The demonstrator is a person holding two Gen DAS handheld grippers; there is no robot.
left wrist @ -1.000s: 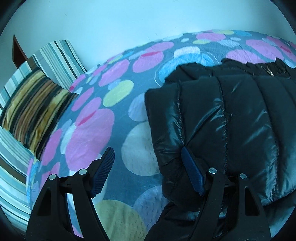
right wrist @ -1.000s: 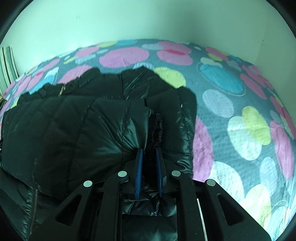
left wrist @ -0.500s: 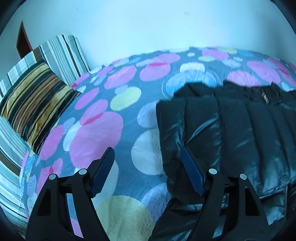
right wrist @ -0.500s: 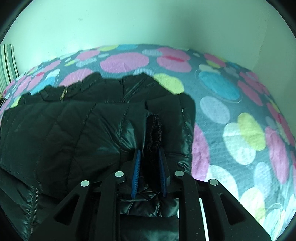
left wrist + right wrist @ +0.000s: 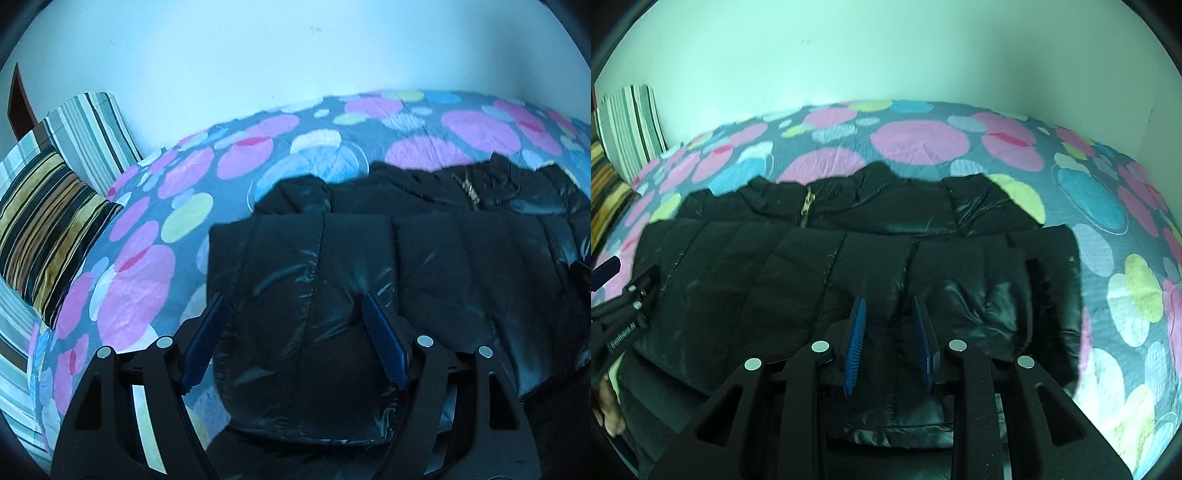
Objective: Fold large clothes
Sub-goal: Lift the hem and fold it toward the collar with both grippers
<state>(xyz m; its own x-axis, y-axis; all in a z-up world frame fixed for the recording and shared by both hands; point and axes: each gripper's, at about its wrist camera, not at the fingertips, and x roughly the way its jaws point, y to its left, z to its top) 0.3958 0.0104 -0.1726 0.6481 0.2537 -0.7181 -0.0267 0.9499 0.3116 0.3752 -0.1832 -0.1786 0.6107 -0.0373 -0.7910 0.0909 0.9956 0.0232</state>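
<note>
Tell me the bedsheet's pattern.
Grey bedsheet with pink, blue, white and yellow-green circles; clearest in the right wrist view.

Glossy black jacket (image 5: pixel 849 266), grey bedspread (image 5: pixel 916 144) with pink, blue, yellow-green circles, striped pillows (image 5: pixel 48 221).

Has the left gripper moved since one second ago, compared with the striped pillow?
Yes. The left gripper has shifted right, away from the striped pillow, so its open fingers now straddle the black jacket instead of the bedspread.
</note>
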